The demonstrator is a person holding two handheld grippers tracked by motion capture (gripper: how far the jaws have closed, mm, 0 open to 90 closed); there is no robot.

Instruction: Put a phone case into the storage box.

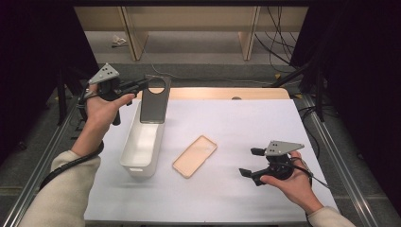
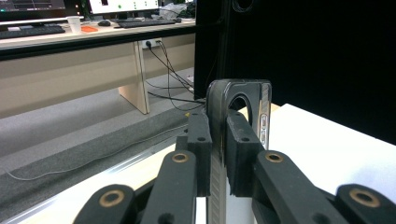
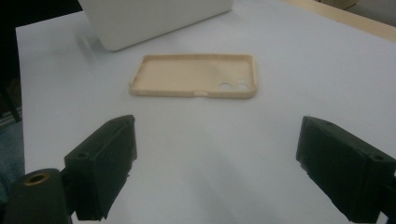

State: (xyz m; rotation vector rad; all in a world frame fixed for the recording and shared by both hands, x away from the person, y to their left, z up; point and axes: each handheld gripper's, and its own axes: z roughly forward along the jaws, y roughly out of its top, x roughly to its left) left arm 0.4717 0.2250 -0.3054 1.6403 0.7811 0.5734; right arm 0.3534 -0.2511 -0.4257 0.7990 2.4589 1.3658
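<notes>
My left gripper (image 1: 143, 85) is shut on the top edge of a dark phone case (image 1: 153, 100), which hangs upright over the far end of a white bin (image 1: 135, 163). In the left gripper view the dark case (image 2: 243, 100) stands edge-on, clamped between the pads of my left gripper (image 2: 218, 140). A beige phone case (image 1: 195, 156) lies hollow side up on the white mat, right of the bin. My right gripper (image 1: 250, 163) rests open near the front right, pointing at it. In the right gripper view the beige case (image 3: 196, 76) lies beyond the open right gripper (image 3: 217, 140), apart from it.
The white mat (image 1: 255, 123) covers a wooden table (image 1: 213, 93). Metal rails (image 1: 331, 146) run along both sides of it. The bin's wall (image 3: 154, 18) stands just behind the beige case. Cables and desk legs are on the floor beyond the table.
</notes>
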